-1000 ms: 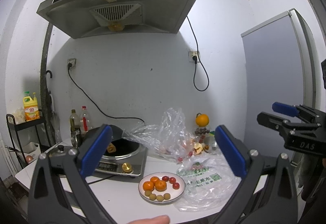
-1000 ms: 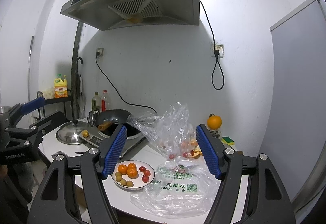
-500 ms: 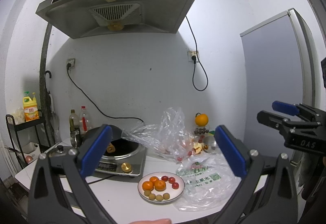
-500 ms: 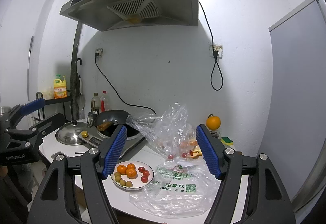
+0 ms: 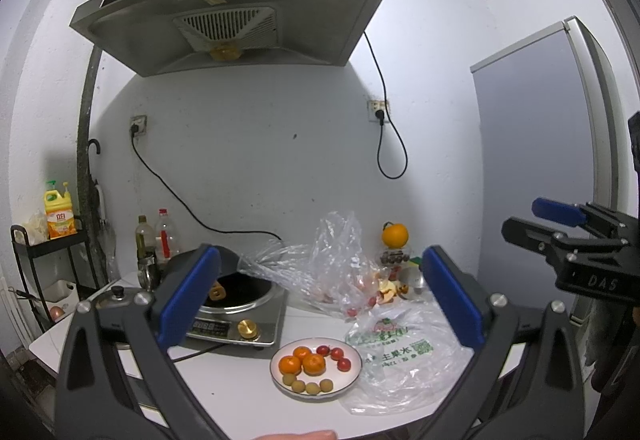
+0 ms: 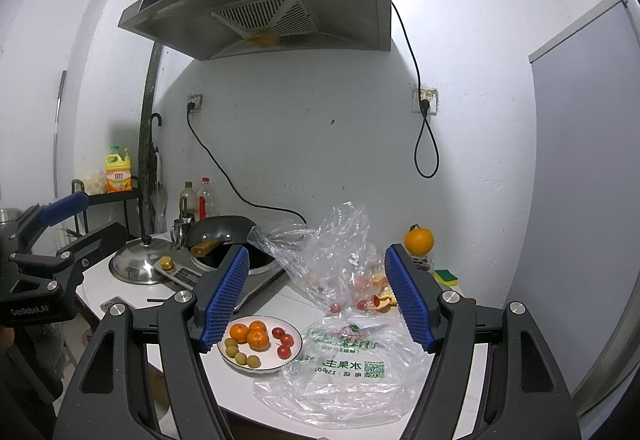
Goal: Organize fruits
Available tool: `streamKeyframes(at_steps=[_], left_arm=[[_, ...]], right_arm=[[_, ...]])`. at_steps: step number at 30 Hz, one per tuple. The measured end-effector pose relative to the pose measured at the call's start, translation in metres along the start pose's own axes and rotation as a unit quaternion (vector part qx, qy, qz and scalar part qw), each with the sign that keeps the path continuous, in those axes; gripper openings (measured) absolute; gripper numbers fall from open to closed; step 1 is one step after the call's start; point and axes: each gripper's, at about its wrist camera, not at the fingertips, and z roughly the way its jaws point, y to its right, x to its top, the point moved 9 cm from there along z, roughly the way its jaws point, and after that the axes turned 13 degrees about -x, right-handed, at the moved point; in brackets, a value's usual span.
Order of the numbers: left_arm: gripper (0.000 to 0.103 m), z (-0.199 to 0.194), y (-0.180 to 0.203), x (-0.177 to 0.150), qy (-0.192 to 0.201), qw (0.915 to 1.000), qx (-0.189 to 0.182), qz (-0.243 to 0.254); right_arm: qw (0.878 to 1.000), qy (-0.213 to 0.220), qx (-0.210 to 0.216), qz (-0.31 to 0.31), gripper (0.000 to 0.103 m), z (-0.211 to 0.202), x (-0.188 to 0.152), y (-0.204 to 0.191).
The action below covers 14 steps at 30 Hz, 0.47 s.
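White plate [image 6: 294, 354], lower centre: three orange tangerines [image 6: 258, 339], three red tomatoes [image 6: 284, 351], yellow-green round fruits [image 6: 240, 357]. Clear bag [image 6: 360, 380], green print. Fingers [image 6: 224, 300] blue, ribbed. Counter [image 5: 224, 388] white.

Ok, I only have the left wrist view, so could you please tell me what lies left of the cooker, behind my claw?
Observer: A domed steel pot lid with a black knob lies flat on the white table, beside the silver induction cooker.
Operator: Thank you. Is anything next to the whole orange at the back?
Observer: Yes, a green and yellow sponge lies just right of the whole orange.
Operator: And is the right claw carrying anything?
Observer: No, the right claw is open and empty.
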Motion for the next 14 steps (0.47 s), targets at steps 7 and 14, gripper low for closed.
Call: streamKeyframes(at_steps=[7,14], left_arm=[[0.102,0.0002,0.0003,0.0007,0.0,1.0,-0.002,0.0],[0.102,0.001,-0.0051,-0.0002,0.002,0.9999,-0.011,-0.011]], right_arm=[[1.0,-0.001,0.0,-0.001,0.074,0.0001,0.0004,-0.0002],[1.0,-0.002,0.003,-0.002,0.074,0.0002,-0.0001,-0.001]])
